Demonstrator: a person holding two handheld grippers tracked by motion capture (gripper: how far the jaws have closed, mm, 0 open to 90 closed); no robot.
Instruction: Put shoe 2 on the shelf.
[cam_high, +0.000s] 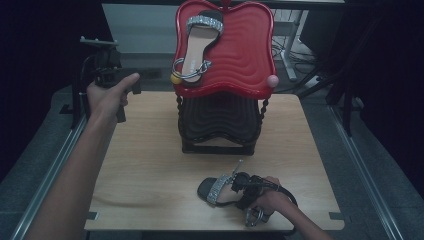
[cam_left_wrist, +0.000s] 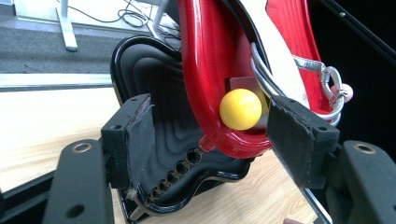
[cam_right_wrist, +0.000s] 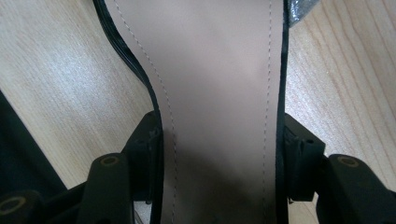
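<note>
A sandal (cam_high: 220, 189) with a tan insole and a glittery strap lies on the wooden table (cam_high: 150, 150) near its front edge. My right gripper (cam_high: 241, 192) comes down on its heel end. In the right gripper view the jaws (cam_right_wrist: 219, 158) press against both black edges of the sandal's insole (cam_right_wrist: 219, 70). The matching sandal (cam_high: 200, 42) lies on a red wavy tray (cam_high: 250, 50), the top tier of a stand. My left gripper (cam_high: 135, 89) is held in the air left of that tray, open (cam_left_wrist: 210, 135), with nothing between its pads.
Under the red tray sits a black tray (cam_high: 220, 125) of the same shape, joined by twisted posts. A yellow ball (cam_left_wrist: 240, 108) and a pink ball (cam_high: 271, 80) cap the red tray's front corners. Metal rails run along both table sides.
</note>
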